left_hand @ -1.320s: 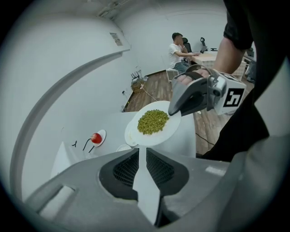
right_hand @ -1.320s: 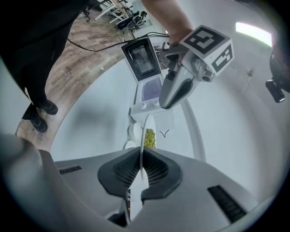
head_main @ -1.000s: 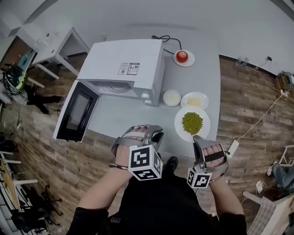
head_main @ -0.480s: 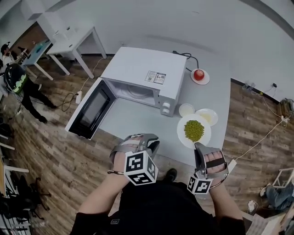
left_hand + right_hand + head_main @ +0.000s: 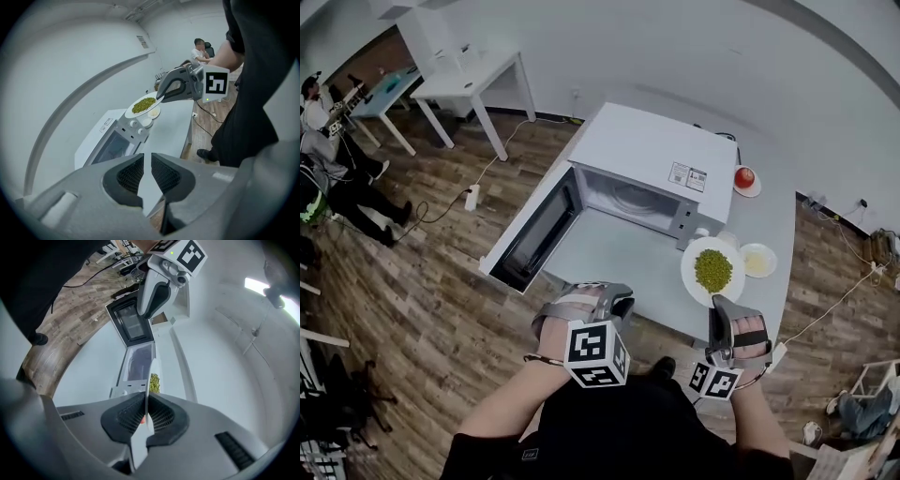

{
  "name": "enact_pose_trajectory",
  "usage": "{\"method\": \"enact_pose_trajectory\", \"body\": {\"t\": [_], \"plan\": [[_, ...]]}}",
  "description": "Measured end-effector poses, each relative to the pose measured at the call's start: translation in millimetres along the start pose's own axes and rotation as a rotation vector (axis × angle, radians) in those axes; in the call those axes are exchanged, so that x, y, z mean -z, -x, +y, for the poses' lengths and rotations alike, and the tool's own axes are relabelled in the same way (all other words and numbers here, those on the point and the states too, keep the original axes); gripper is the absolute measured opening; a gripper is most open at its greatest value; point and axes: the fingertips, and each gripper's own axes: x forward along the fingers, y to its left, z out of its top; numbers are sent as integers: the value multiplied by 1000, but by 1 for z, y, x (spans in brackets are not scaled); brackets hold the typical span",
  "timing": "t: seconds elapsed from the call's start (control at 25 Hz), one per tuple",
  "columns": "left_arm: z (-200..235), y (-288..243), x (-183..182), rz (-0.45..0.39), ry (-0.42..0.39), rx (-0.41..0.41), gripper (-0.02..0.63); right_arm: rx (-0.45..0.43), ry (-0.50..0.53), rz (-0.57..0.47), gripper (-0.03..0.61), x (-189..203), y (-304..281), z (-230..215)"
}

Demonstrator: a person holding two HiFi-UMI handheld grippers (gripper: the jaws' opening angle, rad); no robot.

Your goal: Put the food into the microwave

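A white plate of green peas (image 5: 712,270) hangs just above the grey table (image 5: 619,248), right of the white microwave (image 5: 652,159). My right gripper (image 5: 724,307) is shut on the plate's near rim. In the right gripper view that rim (image 5: 149,397) runs between the pads, with the peas (image 5: 154,383) beyond. The microwave's door (image 5: 534,239) stands wide open to the left and its cavity (image 5: 623,202) looks bare. My left gripper (image 5: 617,298) hovers at the table's front edge, shut with nothing in it. From the left gripper view I see the plate (image 5: 144,105) held by the right gripper (image 5: 161,97).
A red apple on a small plate (image 5: 746,178) sits behind the microwave's right corner. A small dish of pale food (image 5: 758,260) lies right of the pea plate. White tables (image 5: 478,75) and seated people (image 5: 319,108) are far left. Wooden floor surrounds the table.
The plate of peas has come up off the table and moved towards the microwave in my right gripper. My left gripper has shifted along the front edge. The view has swung left.
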Motion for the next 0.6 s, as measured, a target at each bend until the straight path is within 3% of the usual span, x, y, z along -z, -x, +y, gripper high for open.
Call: {"method": "enact_pose_trajectory", "body": {"t": [0.32, 0.6], "plan": [[19, 40, 66, -10, -55, -29, 54, 30, -23, -25, 23, -96, -21, -2], [28, 54, 94, 8, 2, -60, 54, 25, -29, -105, 23, -143, -37, 0]]}}
